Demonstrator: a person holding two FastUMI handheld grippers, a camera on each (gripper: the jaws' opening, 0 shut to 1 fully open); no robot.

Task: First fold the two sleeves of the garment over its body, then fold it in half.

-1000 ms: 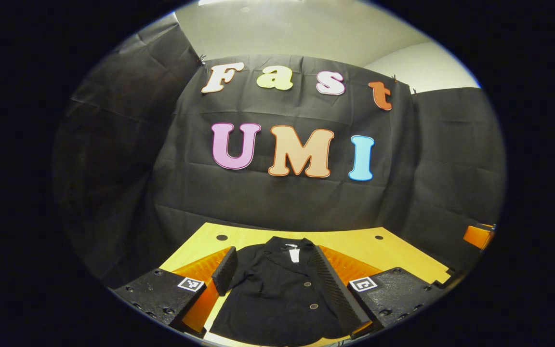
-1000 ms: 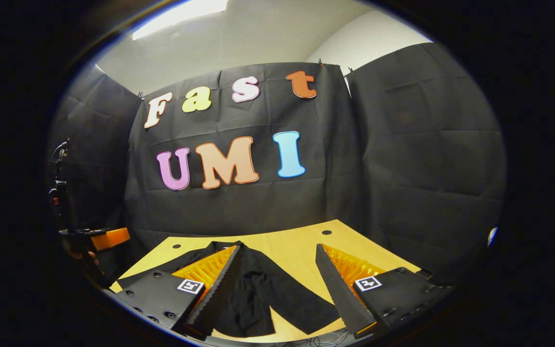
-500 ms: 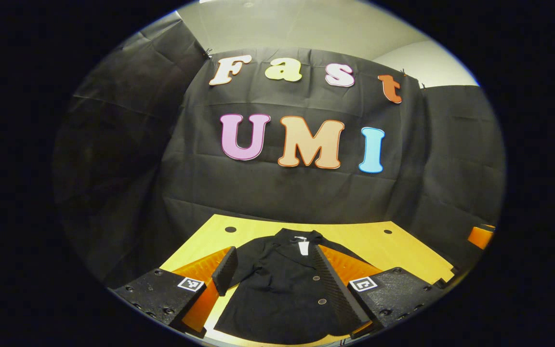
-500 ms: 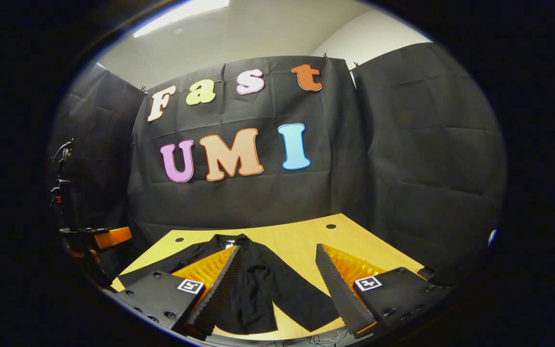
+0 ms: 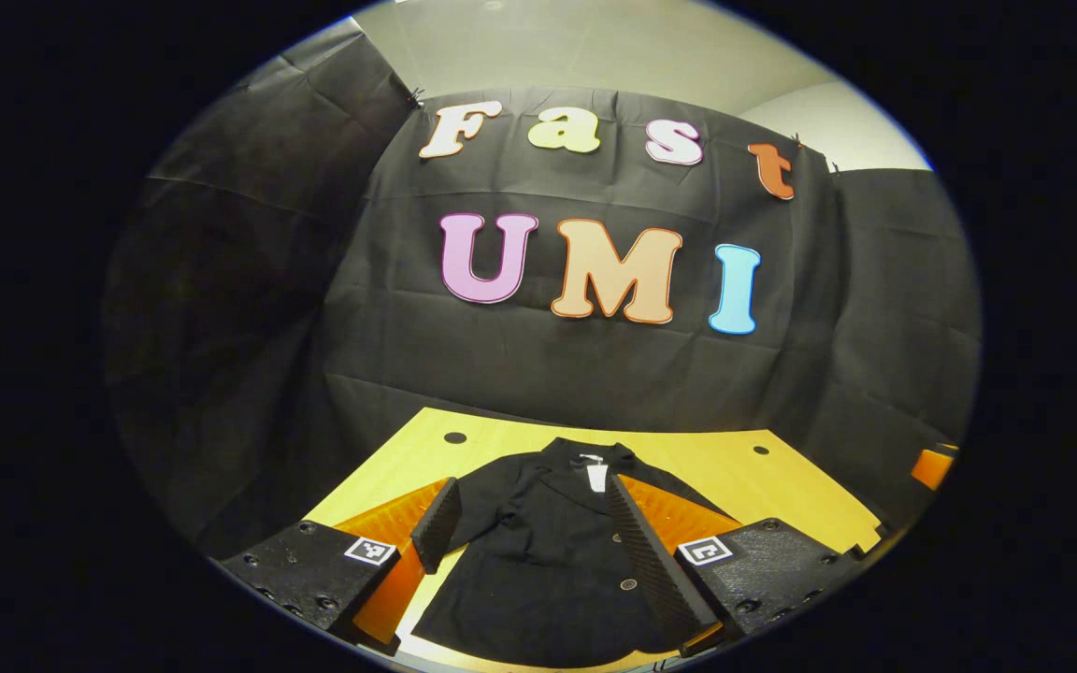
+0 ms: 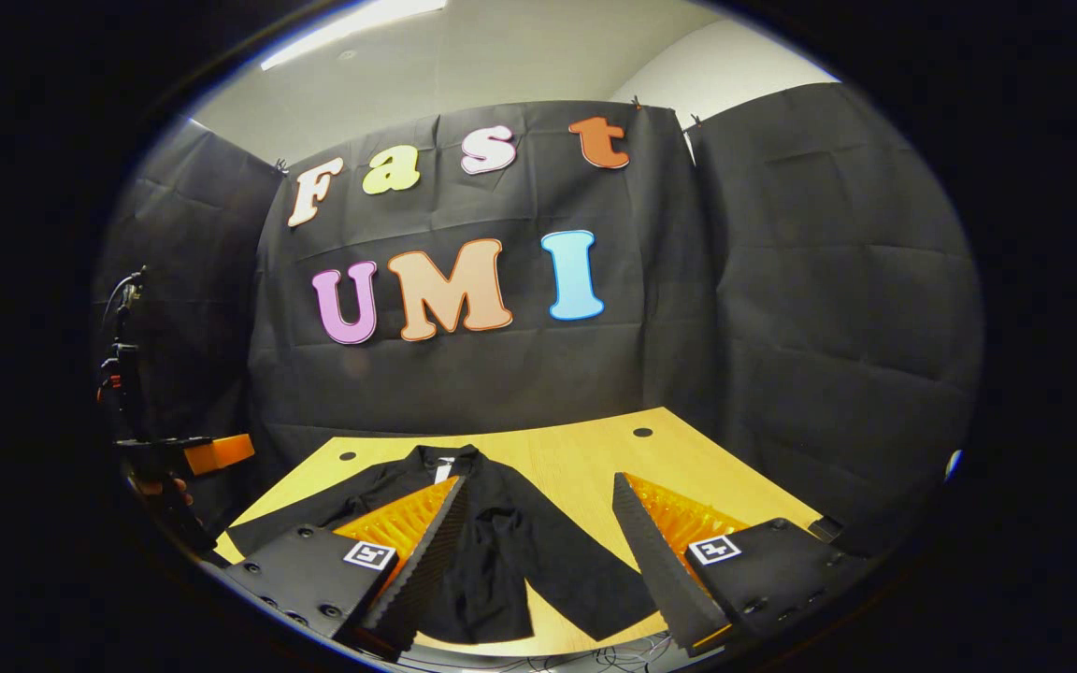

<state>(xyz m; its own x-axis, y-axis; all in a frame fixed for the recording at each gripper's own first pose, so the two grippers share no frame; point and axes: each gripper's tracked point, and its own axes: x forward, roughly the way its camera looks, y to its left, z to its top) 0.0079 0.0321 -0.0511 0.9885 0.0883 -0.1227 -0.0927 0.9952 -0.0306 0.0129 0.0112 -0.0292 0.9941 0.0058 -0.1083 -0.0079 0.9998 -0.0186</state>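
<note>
Seemingly flat, jacket [image 5: 548, 551] beneath both gripper views

No text is readable: the square markers [image 5: 369, 550] on the gripper fingers carry only patterns, and the jacket's neck tag [image 5: 597, 477] is too small.

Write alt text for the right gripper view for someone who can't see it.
A black jacket lies unfolded on a yellow wooden table, sleeves spread. The right gripper hovers open above it, and the left gripper shows farther off at the left edge.
</note>
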